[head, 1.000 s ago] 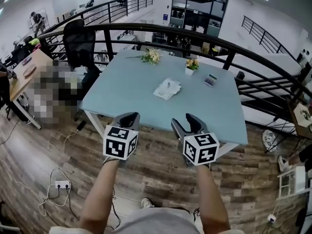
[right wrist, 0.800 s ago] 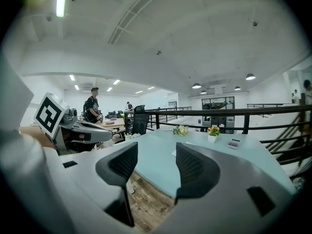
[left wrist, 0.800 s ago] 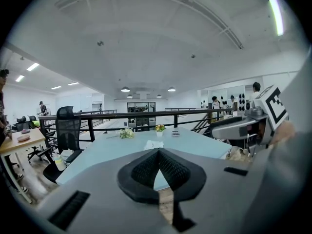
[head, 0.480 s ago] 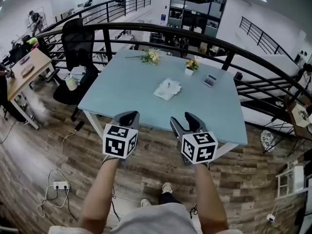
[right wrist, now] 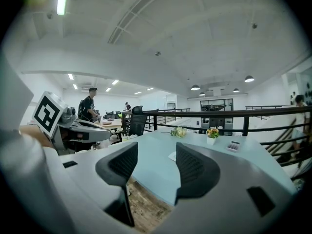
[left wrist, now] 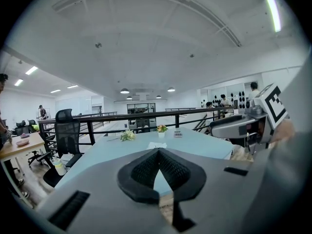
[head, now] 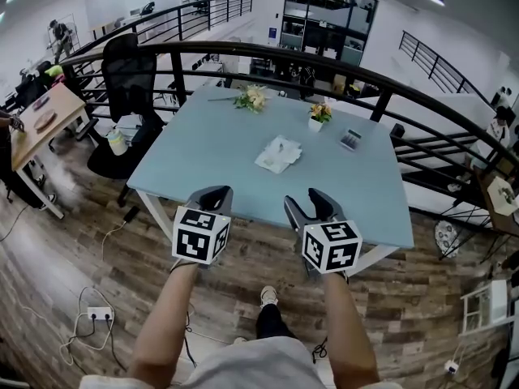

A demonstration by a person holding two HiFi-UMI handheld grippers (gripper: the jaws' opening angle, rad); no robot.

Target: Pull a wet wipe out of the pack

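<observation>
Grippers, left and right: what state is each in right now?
Left gripper: closed, holding nothing.
Right gripper: open, holding nothing.

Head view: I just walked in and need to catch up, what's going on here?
A person stands short of the table, a claw in each hand. The left claw is shut on nothing; the right claw is open and empty. Both hover over the floor before the table's near edge. The pack lies mid-table, untouched.
</observation>
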